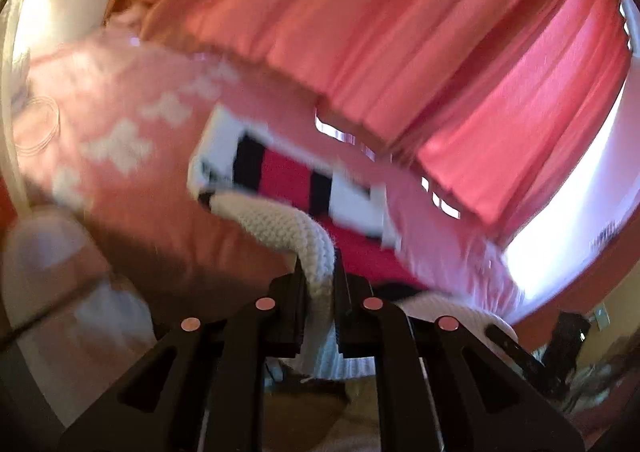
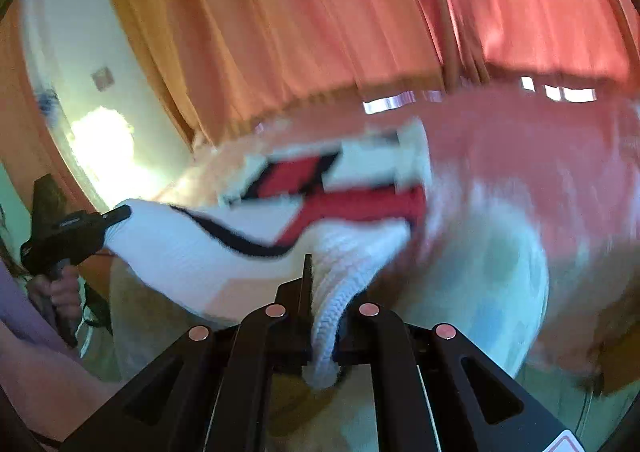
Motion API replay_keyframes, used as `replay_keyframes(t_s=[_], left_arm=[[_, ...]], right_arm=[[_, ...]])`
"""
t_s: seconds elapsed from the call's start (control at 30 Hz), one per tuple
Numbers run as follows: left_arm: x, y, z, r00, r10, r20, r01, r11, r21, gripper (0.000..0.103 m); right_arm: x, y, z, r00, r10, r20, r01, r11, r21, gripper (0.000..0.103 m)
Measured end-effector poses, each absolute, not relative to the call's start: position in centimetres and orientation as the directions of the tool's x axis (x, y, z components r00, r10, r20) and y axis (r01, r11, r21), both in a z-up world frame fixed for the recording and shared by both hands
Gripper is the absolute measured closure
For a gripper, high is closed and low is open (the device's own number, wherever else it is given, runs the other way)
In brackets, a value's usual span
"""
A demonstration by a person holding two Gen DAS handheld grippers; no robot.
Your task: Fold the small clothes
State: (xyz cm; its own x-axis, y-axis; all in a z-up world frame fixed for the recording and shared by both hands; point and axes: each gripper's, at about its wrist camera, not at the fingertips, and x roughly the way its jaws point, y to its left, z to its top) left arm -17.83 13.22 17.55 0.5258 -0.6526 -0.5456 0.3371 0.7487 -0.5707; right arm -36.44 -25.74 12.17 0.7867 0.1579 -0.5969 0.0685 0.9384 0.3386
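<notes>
Left wrist view: left gripper (image 1: 318, 284) clamped on white knit garment (image 1: 280, 220) edge at 6 o'clock, above pink bed (image 1: 132, 180). Right wrist view: right gripper (image 2: 326, 308) pinching another edge; other gripper, hand visible at 9 o'clock only here. Likely lifting to spread; next, laying flat.

Knit garment (image 1: 280, 220): white ribbed w/ red blocks & black bands; in right wrist view same white, red patches, black outline stripes. Bed cover (image 1: 120, 124) is salmon-pink w/ white diamond-ish motifs, curtains (image 1: 400, 32) pink-red, going orange at one side. Both grippers black w/ round pinkish studs – left gripper (image 1: 318, 276), right gripper (image 2: 326, 292); sleeve (image 2: 16, 304) lilac.
</notes>
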Motion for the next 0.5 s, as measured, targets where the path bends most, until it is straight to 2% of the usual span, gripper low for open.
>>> replay_keyframes(t_s=[0.07,0.17,0.23,0.37,0.43,0.5], left_arm=[[-14.4,13.0,18.6,0.556,-0.647,-0.522,0.339,0.75,-0.568,0.093],[-7.1,11.1,18.3,0.628,-0.57,-0.53,0.32,0.809,-0.493,0.092],[-2.9,9.7,16.8,0.633,-0.533,-0.562,0.307,0.838,-0.451,0.092],[7.8,4.2,10.6,0.606,-0.366,-0.706,0.213,0.93,-0.3,0.088],[11.1,2.6,7.6,0.57,-0.284,-0.771,0.168,0.959,-0.229,0.083],[13.2,2.0,4.9,0.551,-0.228,-0.803,0.122,0.974,-0.192,0.081]], right_arm=[[-33.0,-27.7,13.8,0.826,0.162,-0.54,0.044,0.936,0.348,0.097],[-25.5,-31.7,13.7,0.836,0.179,-0.519,0.051,0.916,0.397,0.097],[-19.0,-34.1,11.9,0.818,0.166,-0.55,0.099,0.903,0.419,0.097],[-7.9,-37.4,5.3,0.726,0.166,-0.668,0.21,0.871,0.445,0.093],[-4.0,-38.9,2.0,0.673,0.148,-0.724,0.287,0.851,0.44,0.092],[-2.8,-39.6,1.0,0.67,0.135,-0.73,0.318,0.836,0.446,0.091]])
